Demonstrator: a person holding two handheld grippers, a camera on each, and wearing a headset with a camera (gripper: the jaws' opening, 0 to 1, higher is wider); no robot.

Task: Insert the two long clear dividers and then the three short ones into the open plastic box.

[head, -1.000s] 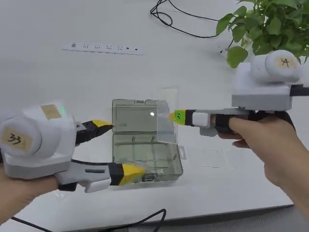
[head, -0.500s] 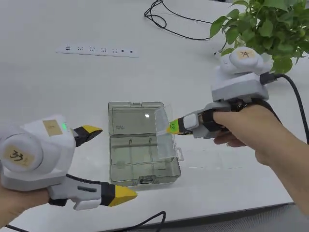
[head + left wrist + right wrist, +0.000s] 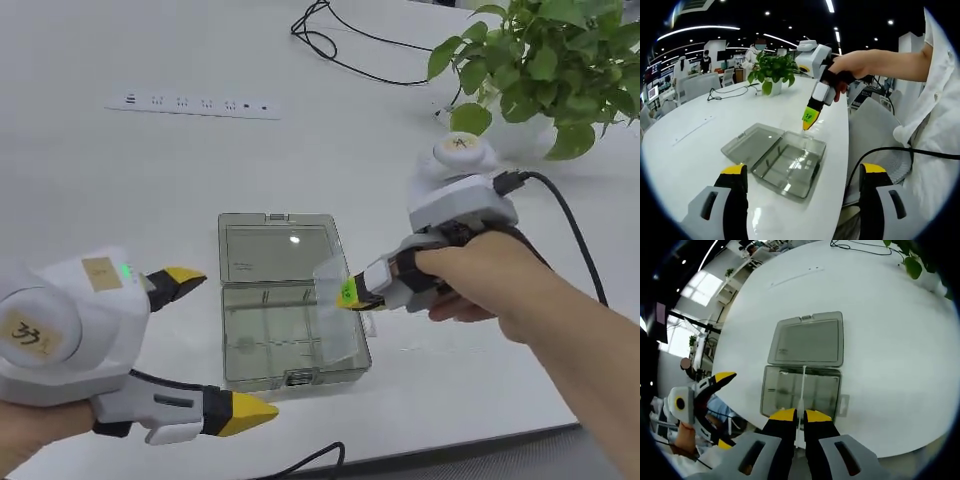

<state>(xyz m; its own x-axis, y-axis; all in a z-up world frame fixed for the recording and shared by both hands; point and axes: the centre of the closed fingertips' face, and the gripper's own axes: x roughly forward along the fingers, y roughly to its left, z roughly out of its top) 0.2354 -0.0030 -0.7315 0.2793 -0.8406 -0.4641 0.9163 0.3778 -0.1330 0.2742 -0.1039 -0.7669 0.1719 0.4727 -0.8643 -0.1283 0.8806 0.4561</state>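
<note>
The right gripper (image 3: pixel 350 294) has its yellow-tipped jaws pressed together on a clear divider (image 3: pixel 336 322), pinching it by one edge. A hand (image 3: pixel 480 285) is wrapped around the grip behind the jaws. In the right gripper view the sheet is edge-on — a thin pale line running straight out from the jaw tips over the tray of the open box (image 3: pixel 785 385), roughly midway across it. The left gripper (image 3: pixel 215 343) has its jaws spread wide and holds nothing. In its own view the box lies out ahead between the two tips, apart from both.

The divider is so transparent that the head view gives only a faint outline and some glare just below the right gripper's tips. Whether its lower edge sits in the tray or hangs just above it cannot be told. Faint lines cross the tray floor ahead of the jaws — slots or seated dividers, I cannot tell which. The arm behind the right gripper is cut off by the edge of the head view.

The box is smoky, see-through plastic. Its lid (image 3: pixel 278 246) is folded back flat on the white table (image 3: pixel 120 190), beyond the tray as the right gripper looks at it. A white power strip (image 3: pixel 195 103) lies well beyond the left gripper. A green plant (image 3: pixel 540 55) and a black cable (image 3: pixel 340 50) are far past the right one.
</note>
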